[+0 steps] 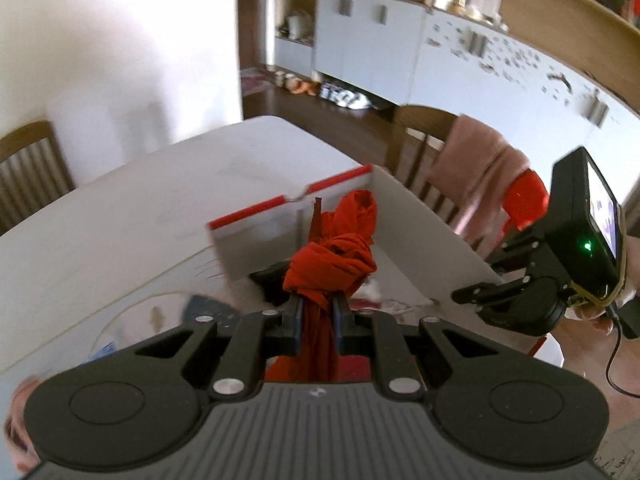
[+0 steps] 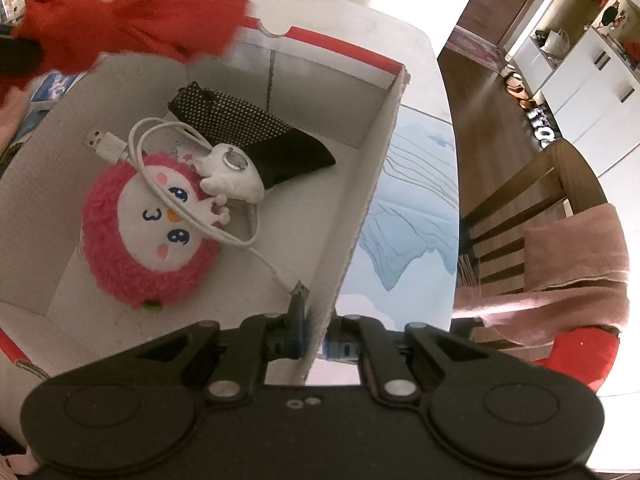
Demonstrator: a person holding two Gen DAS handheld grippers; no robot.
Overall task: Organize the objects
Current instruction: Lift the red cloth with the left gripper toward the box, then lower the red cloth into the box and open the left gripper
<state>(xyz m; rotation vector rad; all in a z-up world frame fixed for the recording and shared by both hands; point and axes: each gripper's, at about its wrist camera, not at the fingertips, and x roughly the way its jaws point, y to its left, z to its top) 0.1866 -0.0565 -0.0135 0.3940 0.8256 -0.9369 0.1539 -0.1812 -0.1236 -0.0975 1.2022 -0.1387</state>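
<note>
My left gripper (image 1: pixel 317 308) is shut on a knotted red cloth (image 1: pixel 334 256) and holds it above the white cardboard box (image 1: pixel 420 232) with red rim. The cloth also shows blurred at the top left of the right wrist view (image 2: pixel 132 16). My right gripper (image 2: pixel 318 330) is shut on the box's right wall (image 2: pixel 360 216), one finger inside and one outside. Inside the box lie a pink plush toy (image 2: pixel 148 236), a white USB cable (image 2: pixel 160 168), a small white plush (image 2: pixel 230 176) and a black dotted pouch (image 2: pixel 248 128).
The box stands on a white table (image 1: pixel 140 208) with a blue patterned mat (image 2: pixel 412 208). A wooden chair with a pink towel (image 2: pixel 576 264) stands at the right. Another chair (image 1: pixel 28 172) is at the far left. White cabinets (image 1: pixel 480 64) line the back wall.
</note>
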